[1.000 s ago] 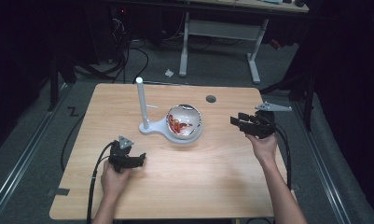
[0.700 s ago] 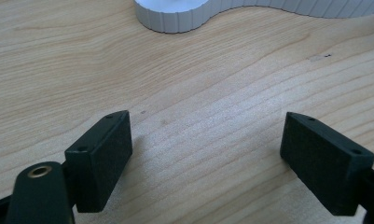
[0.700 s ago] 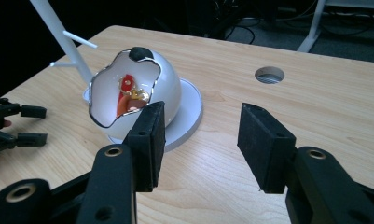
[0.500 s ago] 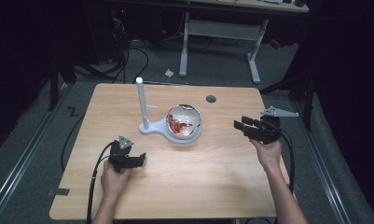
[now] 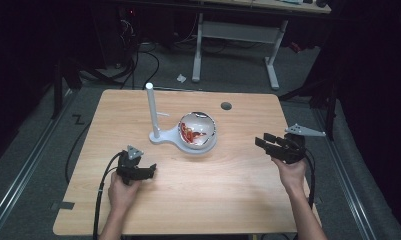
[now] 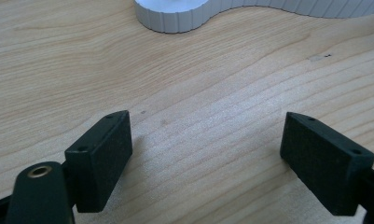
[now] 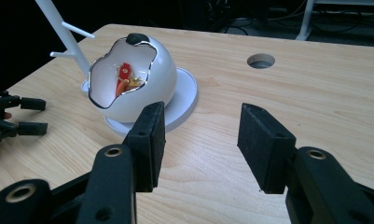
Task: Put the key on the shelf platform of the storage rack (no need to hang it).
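Black left gripper [image 5: 149, 170] low over table [image 5: 238, 190], jaws apart; right gripper [image 5: 264, 142] likewise apart, aimed toward egg-shaped shell [image 7: 128, 79] holding possibly red bits.

Overhead arrangement. A wooden tabletop [image 5: 228, 195] carries, near its centre, a white stand [image 5: 164, 136] with an upright post [image 5: 151, 107] and, on its round base, a white egg-shaped shell [image 5: 198, 130] open toward the camera, red pieces inside. Left hand-held gripper [image 5: 149, 171] rests low at front left, well apart from the stand. Right hand-held gripper [image 5: 263, 141], jaws pointing left toward the shell, sits at the right. A round hole [image 5: 226, 106] lies behind the shell.
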Demonstrator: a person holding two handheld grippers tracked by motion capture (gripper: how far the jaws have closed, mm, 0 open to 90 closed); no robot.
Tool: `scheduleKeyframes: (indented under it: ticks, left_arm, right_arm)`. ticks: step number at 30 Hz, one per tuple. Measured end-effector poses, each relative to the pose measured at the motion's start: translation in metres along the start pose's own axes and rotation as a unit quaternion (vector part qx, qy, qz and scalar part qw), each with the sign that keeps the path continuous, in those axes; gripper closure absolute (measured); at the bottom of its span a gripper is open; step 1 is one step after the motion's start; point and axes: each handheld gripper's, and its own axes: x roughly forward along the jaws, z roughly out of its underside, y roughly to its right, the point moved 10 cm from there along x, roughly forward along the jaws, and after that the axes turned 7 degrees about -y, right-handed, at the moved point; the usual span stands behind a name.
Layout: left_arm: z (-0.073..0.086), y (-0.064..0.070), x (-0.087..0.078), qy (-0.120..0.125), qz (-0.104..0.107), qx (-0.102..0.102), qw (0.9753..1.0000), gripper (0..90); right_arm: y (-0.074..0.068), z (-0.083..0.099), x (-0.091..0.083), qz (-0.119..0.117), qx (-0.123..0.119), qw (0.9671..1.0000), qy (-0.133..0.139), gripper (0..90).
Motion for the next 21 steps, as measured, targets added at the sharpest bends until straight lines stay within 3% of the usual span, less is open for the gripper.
scheduleKeyframes:
  ticks: [14, 21]
  left_arm:
    - [0.0, 0.0, 0.0, 0.0, 0.0, 0.0, 1.0, 17.0]
    - [0.0, 0.0, 0.0, 0.0, 0.0, 0.0, 1.0, 17.1]
  right_arm:
    - [0.002, 0.018, 0.0, -0.005, 0.018, 0.9998, 0.002, 51.6]
    - [0.001, 0.034, 0.009, -0.012, 0.029, 0.9995, -0.004, 51.6]
